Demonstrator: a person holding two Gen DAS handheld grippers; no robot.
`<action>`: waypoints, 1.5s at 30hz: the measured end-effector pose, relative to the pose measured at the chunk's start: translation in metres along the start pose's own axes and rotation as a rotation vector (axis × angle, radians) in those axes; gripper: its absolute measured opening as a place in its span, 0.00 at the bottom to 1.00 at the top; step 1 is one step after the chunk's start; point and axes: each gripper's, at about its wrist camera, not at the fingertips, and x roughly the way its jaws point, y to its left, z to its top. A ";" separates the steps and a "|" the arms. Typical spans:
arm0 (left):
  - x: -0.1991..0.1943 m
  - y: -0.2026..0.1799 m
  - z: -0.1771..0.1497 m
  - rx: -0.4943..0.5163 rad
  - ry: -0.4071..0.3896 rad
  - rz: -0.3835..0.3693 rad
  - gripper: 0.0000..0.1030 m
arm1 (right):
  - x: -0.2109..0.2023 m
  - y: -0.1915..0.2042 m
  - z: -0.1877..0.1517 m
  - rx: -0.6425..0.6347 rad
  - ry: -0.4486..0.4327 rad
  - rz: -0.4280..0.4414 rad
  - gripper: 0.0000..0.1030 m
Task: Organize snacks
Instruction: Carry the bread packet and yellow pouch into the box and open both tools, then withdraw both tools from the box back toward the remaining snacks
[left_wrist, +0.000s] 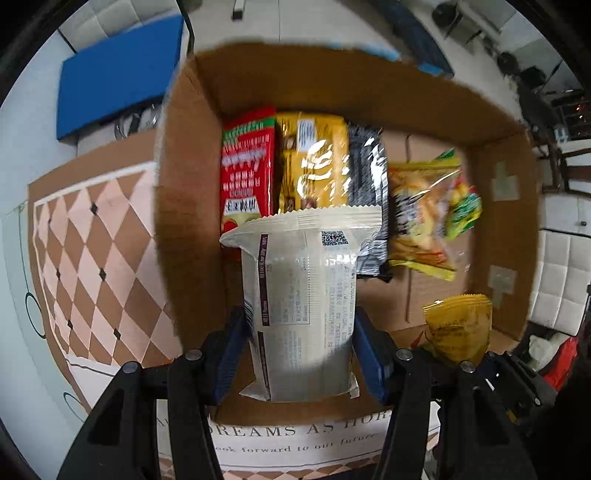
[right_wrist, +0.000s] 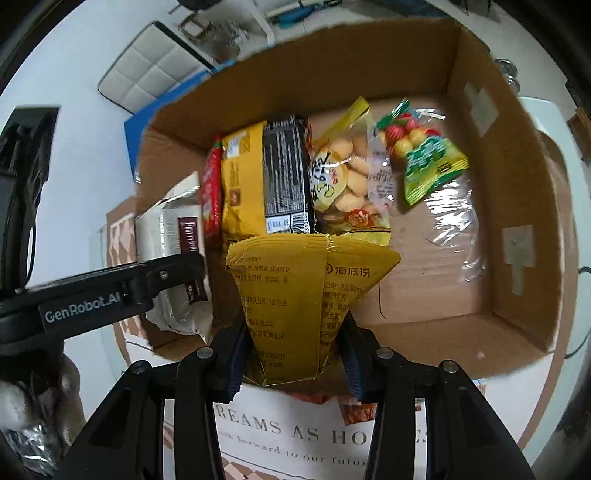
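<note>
Left gripper (left_wrist: 299, 354) clamped on a cream snack packet (left_wrist: 301, 302), blue pads (left_wrist: 231, 354) pressed against both of its sides, held upright above the near left part of an open cardboard box (left_wrist: 184, 184). Right gripper (right_wrist: 291, 354) shut on a yellow snack pouch (right_wrist: 295, 295), pinched at its lower end, top seal fanned out above the box's near wall (right_wrist: 424, 328). Seen from the right wrist, left gripper's black arm (right_wrist: 110, 295) reaching in from the left, the cream packet in its grip. Further in, on the box floor, a row of packs side by side: a red packet (left_wrist: 247, 173) at far left, touching a gold packet (left_wrist: 314, 162), then a black packet (right_wrist: 286, 170), then a clear bag of pale biscuits (right_wrist: 347, 184). Just beside these, a green-topped candy bag (right_wrist: 424, 155) lying tilted. Under the box, a patterned mat (left_wrist: 88, 266) with diamond print, spread over the bench. Beyond the box's far left corner, a blue board (left_wrist: 118, 81).
</note>
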 end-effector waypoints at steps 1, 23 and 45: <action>0.005 0.000 0.002 0.000 0.015 0.004 0.52 | 0.006 0.000 0.002 -0.004 0.008 -0.009 0.45; 0.029 -0.004 -0.008 -0.008 0.073 -0.032 0.67 | 0.054 -0.004 0.010 -0.042 0.160 -0.030 0.85; -0.045 -0.009 -0.095 -0.030 -0.306 0.018 0.67 | -0.053 -0.028 -0.021 -0.107 -0.110 -0.240 0.86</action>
